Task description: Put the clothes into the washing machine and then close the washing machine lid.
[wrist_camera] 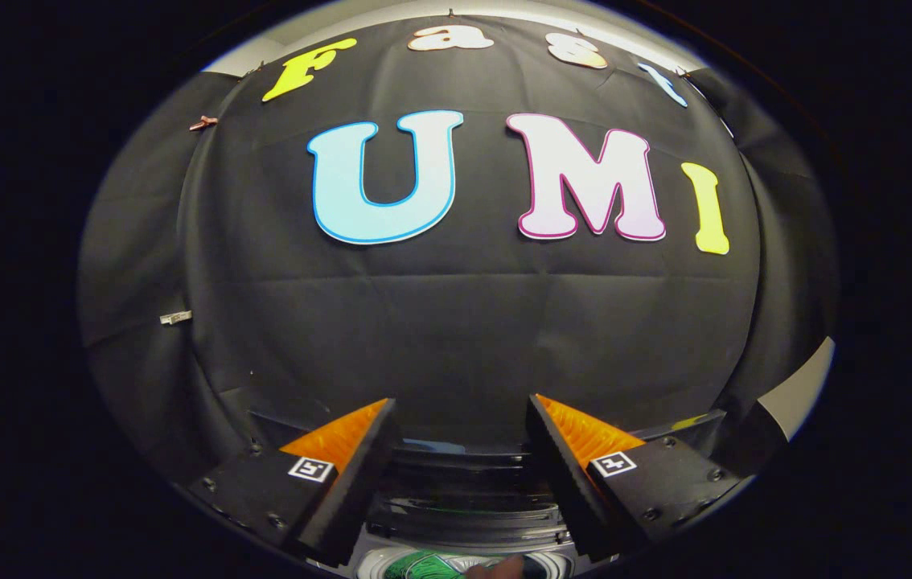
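Claw (460, 410) spread empty above washing machine (464, 515).

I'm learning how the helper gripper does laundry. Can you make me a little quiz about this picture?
1. True or false: the gripper is squeezing a piece of clothing.
2. What hangs beyond the fingers? A) black cloth wall B) a window C) a bookshelf
3. Fill in: below and between the fingers, something ____ coloured lies in the washing machine opening.

Key:
1. False. The fingers stand apart with nothing between them.
2. A, the black cloth wall.
3. Green; the green thing looks like cloth, though only its edge shows.
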`<state>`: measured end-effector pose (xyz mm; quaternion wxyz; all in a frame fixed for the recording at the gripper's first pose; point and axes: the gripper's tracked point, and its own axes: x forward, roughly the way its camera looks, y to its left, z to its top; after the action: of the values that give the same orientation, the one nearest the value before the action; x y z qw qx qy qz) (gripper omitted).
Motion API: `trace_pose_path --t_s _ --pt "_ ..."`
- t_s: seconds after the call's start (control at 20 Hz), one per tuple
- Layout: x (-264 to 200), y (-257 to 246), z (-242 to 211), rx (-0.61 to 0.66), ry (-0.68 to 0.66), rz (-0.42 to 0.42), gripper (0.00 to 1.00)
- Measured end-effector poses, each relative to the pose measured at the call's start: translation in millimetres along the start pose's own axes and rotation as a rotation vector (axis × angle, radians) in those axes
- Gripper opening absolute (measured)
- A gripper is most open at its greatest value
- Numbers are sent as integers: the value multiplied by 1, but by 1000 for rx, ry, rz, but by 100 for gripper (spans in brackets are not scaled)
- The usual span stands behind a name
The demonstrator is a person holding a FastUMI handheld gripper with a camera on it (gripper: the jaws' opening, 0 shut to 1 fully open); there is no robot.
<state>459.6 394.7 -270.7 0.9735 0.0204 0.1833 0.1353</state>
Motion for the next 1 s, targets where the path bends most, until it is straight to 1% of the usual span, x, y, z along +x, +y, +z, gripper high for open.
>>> trace_pose_path --t_s 0.15,0.3,0.5,0.6,0.75,1.0 --pt "-7 -1 -5 -14 40 -16 100" --pt "-17 3 -3 -30 19 1 100" --pt "-28 3 -7 -28 47 10 100" --pt "-37 5 -8 -33 52 27 100" --pt "-55 8 -11 -36 39 40 100" --pt "-84 11 -18 -41 -7 35 100"
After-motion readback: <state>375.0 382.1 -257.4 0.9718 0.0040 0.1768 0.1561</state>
